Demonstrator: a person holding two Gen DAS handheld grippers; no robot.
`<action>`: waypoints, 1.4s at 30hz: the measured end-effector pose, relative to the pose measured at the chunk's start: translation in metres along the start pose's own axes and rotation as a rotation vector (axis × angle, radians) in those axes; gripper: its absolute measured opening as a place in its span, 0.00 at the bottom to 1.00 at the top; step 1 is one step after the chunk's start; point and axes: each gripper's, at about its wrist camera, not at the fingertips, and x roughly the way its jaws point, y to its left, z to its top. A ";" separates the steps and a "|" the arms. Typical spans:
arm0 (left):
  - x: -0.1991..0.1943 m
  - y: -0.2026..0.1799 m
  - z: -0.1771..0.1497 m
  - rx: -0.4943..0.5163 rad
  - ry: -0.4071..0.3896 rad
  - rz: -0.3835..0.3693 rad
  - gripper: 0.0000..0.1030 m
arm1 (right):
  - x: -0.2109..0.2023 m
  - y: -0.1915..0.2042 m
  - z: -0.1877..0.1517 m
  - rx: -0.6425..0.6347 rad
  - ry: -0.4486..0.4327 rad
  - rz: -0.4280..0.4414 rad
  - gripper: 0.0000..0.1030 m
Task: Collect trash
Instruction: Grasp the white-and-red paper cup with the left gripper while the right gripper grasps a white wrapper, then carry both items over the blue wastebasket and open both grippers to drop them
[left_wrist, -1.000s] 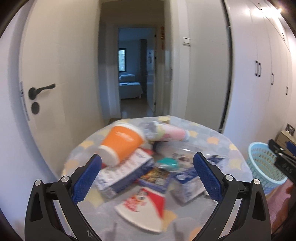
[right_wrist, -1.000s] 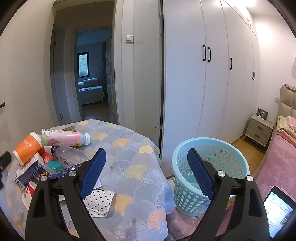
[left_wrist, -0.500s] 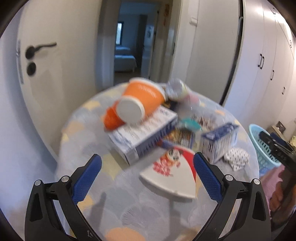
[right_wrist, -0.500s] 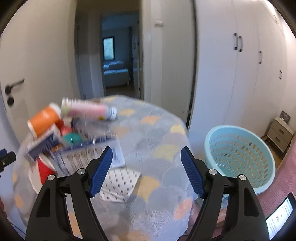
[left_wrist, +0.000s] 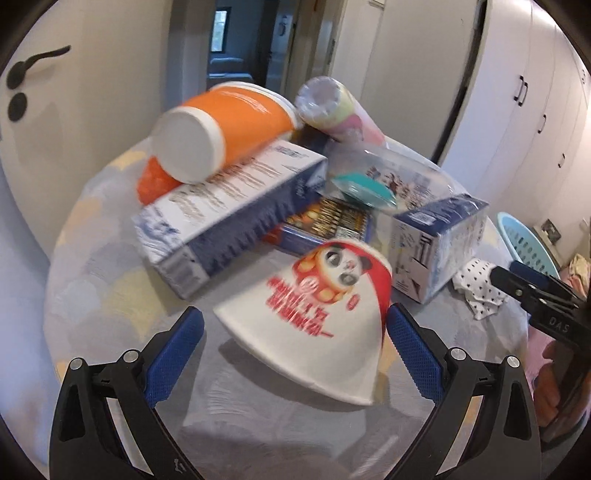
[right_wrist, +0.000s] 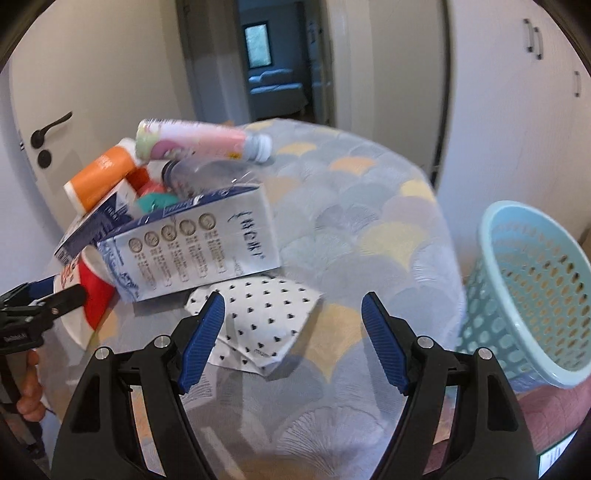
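Note:
A pile of trash lies on a round table. My left gripper (left_wrist: 295, 328) is open, its jaws either side of a flattened white and red panda paper cup (left_wrist: 317, 317). Behind it lie a long blue-white carton (left_wrist: 229, 199), an orange cup (left_wrist: 225, 129), a pink bottle (left_wrist: 336, 110) and a small milk carton (left_wrist: 436, 240). My right gripper (right_wrist: 293, 314) is open just above a white dotted wrapper (right_wrist: 258, 317), beside the milk carton (right_wrist: 192, 247). The light blue basket (right_wrist: 528, 288) stands to the right of the table.
The table wears a scale-patterned cloth (right_wrist: 369, 221). A clear bottle (right_wrist: 207, 173) and a teal lid (left_wrist: 365, 188) lie in the pile. A door with a black handle (left_wrist: 37, 62) is at the left, white wardrobes (left_wrist: 524, 110) at the right.
Both grippers have moved down and closer to the table. The left now frames the panda cup; the right has swung left from the basket to over the dotted wrapper.

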 end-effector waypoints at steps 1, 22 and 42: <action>0.001 -0.002 -0.001 0.001 0.005 -0.004 0.89 | 0.004 0.001 0.002 -0.002 0.013 0.012 0.71; -0.024 -0.025 -0.002 -0.007 -0.074 -0.056 0.26 | -0.022 0.012 -0.008 -0.012 -0.007 0.062 0.04; -0.079 -0.089 0.044 0.115 -0.246 -0.153 0.23 | -0.098 -0.050 0.012 0.087 -0.206 -0.051 0.03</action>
